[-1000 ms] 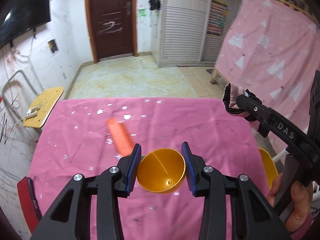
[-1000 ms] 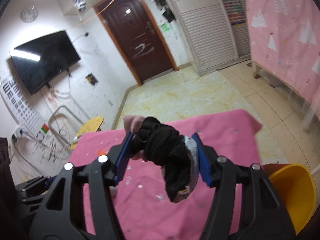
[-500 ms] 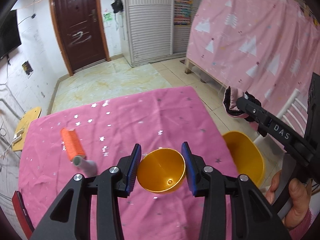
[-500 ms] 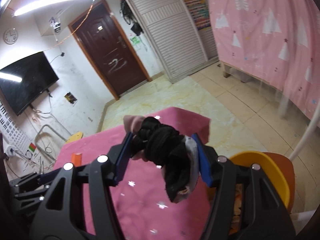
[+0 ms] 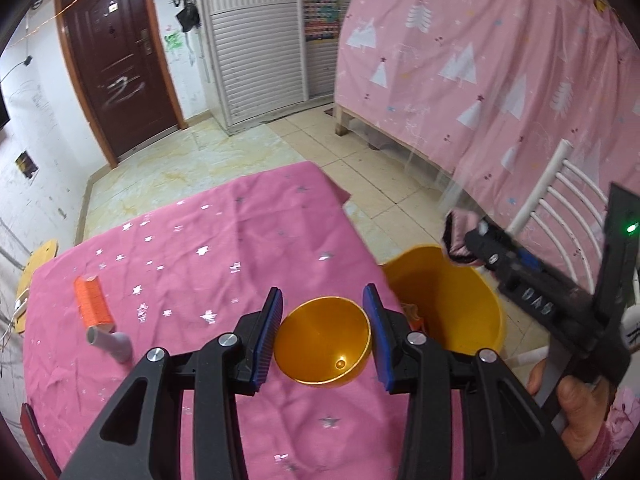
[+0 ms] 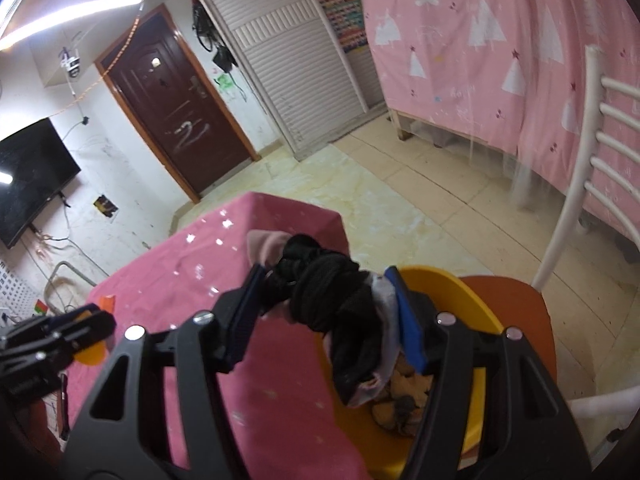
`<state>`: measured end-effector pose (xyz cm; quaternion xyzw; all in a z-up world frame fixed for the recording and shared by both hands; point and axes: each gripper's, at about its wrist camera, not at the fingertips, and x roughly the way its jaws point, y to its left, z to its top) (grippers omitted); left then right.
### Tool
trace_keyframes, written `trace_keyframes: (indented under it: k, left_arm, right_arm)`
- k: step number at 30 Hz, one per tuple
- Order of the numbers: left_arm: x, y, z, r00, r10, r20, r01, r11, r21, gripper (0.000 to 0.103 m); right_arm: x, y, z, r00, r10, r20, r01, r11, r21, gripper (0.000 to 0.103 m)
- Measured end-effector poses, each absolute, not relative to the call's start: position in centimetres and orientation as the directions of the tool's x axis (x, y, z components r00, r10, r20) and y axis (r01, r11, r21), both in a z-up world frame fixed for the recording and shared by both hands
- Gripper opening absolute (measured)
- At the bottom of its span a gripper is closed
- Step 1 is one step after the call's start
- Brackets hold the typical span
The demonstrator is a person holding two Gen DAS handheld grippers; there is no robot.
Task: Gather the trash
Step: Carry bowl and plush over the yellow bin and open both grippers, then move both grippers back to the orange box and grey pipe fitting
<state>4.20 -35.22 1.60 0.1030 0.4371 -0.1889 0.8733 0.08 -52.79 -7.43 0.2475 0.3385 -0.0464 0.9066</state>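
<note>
My left gripper [image 5: 323,332] is shut on a small orange bowl [image 5: 322,346] and holds it above the pink table [image 5: 224,240] near its right edge. My right gripper [image 6: 328,312] is shut on a bundle of black, pink and white cloth [image 6: 340,312] and holds it over the yellow bin [image 6: 456,292]. The bin holds several scraps [image 6: 404,396]. In the left wrist view the bin [image 5: 452,304] stands just past the table's right edge, with the right gripper [image 5: 464,236] and cloth above its far rim.
An orange brush with a grey handle [image 5: 98,312] lies on the table's left part. The bin stands on an orange chair seat [image 6: 516,304] with a white slatted back [image 6: 600,152]. A pink curtain [image 5: 500,60] hangs at the right.
Both grippers have swung right toward the bin. The cloth bundle now hangs over the bin's opening, and the bowl has come close to the table's right edge.
</note>
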Motion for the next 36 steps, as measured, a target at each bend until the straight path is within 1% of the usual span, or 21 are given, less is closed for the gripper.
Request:
trace_keyframes:
  k: [1, 6, 13, 15, 17, 18, 19, 21, 27, 36]
  left_arm:
    - [4.2, -35.6, 1.5, 0.539, -0.256, -0.803, 0.431, 0.902, 0.002, 0.034]
    - [4.4, -36.9, 1.1, 0.483, -0.349, -0.803, 0.485, 0.870, -0.086, 0.034]
    - [4.6, -38.7, 0.0, 0.406, -0.462, -0.788, 0.537, 0.819, -0.204, 0.034]
    - [4.6, -39.5, -0.2, 0.384, -0.485, -0.786, 0.548, 0.805, -0.229, 0.034]
    - [4.6, -40.3, -0.5, 0.370, -0.492, -0.788, 0.552, 0.799, -0.239, 0.036]
    - [4.6, -40.6, -0.6, 0.363, -0.495, -0.789, 0.552, 0.797, -0.246, 0.041]
    - [4.6, -41.0, -0.7, 0.357, -0.499, -0.790, 0.553, 0.794, -0.252, 0.051]
    - [4.4, -41.3, -0.7, 0.360, -0.502, -0.786, 0.554, 0.793, -0.253, 0.061]
    - [3.6, -41.7, -0.4, 0.375, -0.494, -0.785, 0.565, 0.793, -0.229, 0.062]
    - [3.8, -39.7, 0.6, 0.392, -0.499, -0.773, 0.540, 0.805, -0.246, 0.062]
  right_arm:
    - [0.0, -53.1, -8.0, 0.762, 0.094, -0.641, 0.255, 0.866, 0.429, 0.069]
    - [-0.3, -54.0, -9.0, 0.757, 0.092, -0.647, 0.282, 0.848, 0.450, 0.069]
    - [-1.6, -56.2, -8.9, 0.786, 0.061, -0.616, 0.319, 0.813, 0.487, 0.070]
    - [-2.0, -56.9, -8.8, 0.792, 0.051, -0.608, 0.330, 0.803, 0.497, 0.073]
    - [-2.3, -57.5, -8.8, 0.798, 0.042, -0.601, 0.337, 0.795, 0.504, 0.075]
    - [-2.5, -57.6, -8.7, 0.800, 0.040, -0.598, 0.340, 0.792, 0.507, 0.075]
    - [-2.6, -57.7, -8.7, 0.802, 0.037, -0.596, 0.342, 0.790, 0.509, 0.075]
    - [-2.7, -58.0, -8.9, 0.803, 0.038, -0.595, 0.343, 0.787, 0.513, 0.075]
    - [-2.4, -57.9, -9.2, 0.799, 0.050, -0.599, 0.334, 0.791, 0.512, 0.075]
    - [-1.9, -56.6, -8.9, 0.792, 0.058, -0.608, 0.324, 0.804, 0.499, 0.075]
